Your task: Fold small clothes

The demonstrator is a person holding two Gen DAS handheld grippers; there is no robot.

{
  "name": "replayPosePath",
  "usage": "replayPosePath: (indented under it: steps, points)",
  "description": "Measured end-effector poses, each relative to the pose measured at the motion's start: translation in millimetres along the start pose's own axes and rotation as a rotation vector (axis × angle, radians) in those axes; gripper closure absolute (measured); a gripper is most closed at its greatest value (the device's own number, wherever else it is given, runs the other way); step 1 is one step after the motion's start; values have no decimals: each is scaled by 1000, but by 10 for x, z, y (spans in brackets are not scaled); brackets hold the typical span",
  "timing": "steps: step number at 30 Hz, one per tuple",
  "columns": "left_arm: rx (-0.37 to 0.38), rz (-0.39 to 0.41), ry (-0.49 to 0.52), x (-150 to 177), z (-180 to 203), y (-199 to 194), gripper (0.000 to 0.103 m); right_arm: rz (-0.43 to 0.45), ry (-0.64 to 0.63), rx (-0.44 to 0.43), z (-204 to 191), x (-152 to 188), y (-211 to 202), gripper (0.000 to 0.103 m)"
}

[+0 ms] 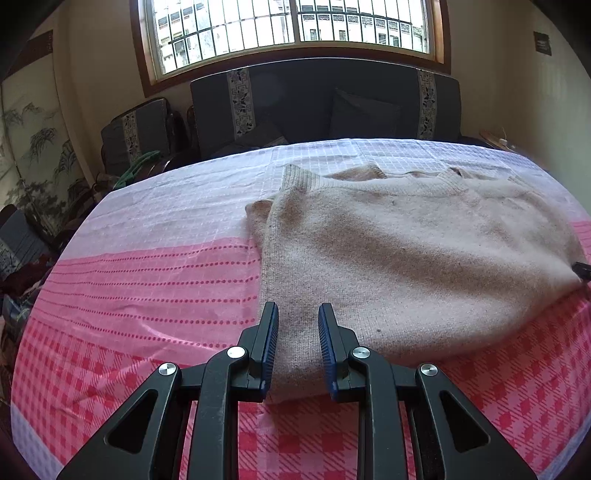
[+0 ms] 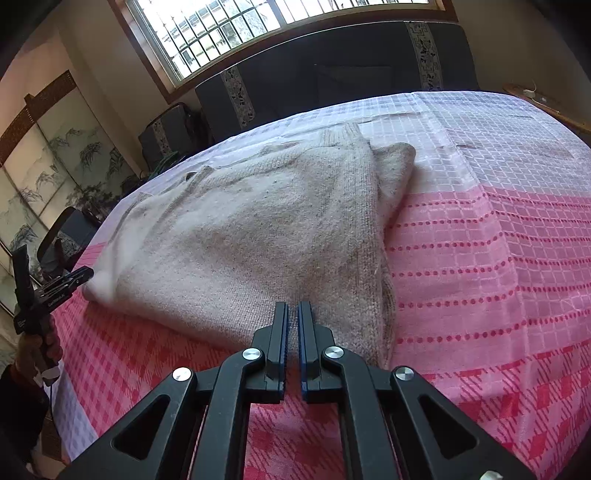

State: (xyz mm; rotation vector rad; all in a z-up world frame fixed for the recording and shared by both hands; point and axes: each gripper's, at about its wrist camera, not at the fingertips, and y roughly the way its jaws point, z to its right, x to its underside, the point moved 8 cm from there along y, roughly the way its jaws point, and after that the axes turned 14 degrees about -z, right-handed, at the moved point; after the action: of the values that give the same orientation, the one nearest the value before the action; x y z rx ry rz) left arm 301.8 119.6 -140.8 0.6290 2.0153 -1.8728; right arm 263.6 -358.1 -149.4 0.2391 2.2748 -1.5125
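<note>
So we've got a beige knit sweater (image 1: 424,251) lying flat on a table covered with a pink and white checked cloth (image 1: 147,280). It sits toward the far right of the table in the left wrist view, with its collar at the far edge and a folded-over sleeve (image 1: 260,214) poking out on its left side.

Our left gripper (image 1: 297,325) is at the sweater's near hem, jaws spread apart with the knit showing between the blue pads; they aren't pinching anything. In the right wrist view the right gripper (image 2: 292,325) is over the near edge of the sweater (image 2: 251,236) too, pads almost together with only a thin slit between them. Whether any fabric is caught in that slit, we can't tell.

Also in that view, the left gripper (image 2: 72,280) shows up at the far left, touching the sweater's left corner.

Around the table: a dark sofa (image 1: 332,107) with patterned strips right behind the far edge, a barred window (image 1: 291,29) above it, a matching chair (image 1: 136,129) to the left, and a painted folding screen (image 2: 48,173) on the far left.
</note>
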Motion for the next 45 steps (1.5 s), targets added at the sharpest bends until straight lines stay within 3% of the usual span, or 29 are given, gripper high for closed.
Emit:
replayPosePath:
  steps: [8, 13, 17, 25, 29, 32, 34, 37, 40, 45]
  points:
    - [-78, 31, 25, 3, 76, -61, 79, 0, -11, 25, 0, -8, 1, 99]
    - [-118, 56, 41, -14, 108, -129, 74, -1, -43, 87, -41, -4, 11, 98]
    - [-139, 60, 44, -48, 99, -123, 67, 0, -57, 118, -59, -3, 5, 98]
    - [-144, 43, 68, -174, 105, -6, 64, 0, -83, 164, -120, 10, 5, 95]
    - [32, -7, 48, -256, 59, 56, 64, -2, -99, 150, -161, 17, 10, 87]
    - [189, -80, -13, -338, -91, 168, 64, -11, -147, 135, -268, 34, 32, 65]
    - [300, -118, -55, -387, -194, 269, 64, -23, -189, 149, -352, 51, 66, 45]
    - [333, -145, -115, -457, -402, 438, 65, -52, -259, 208, -481, 86, 148, 25]
    - [444, -175, -173, -485, -528, 589, 65, -64, -289, 270, -525, 112, 190, 23]
    - [608, -224, -190, -573, -507, 758, 65, -54, -263, 210, -473, 102, 148, 22]
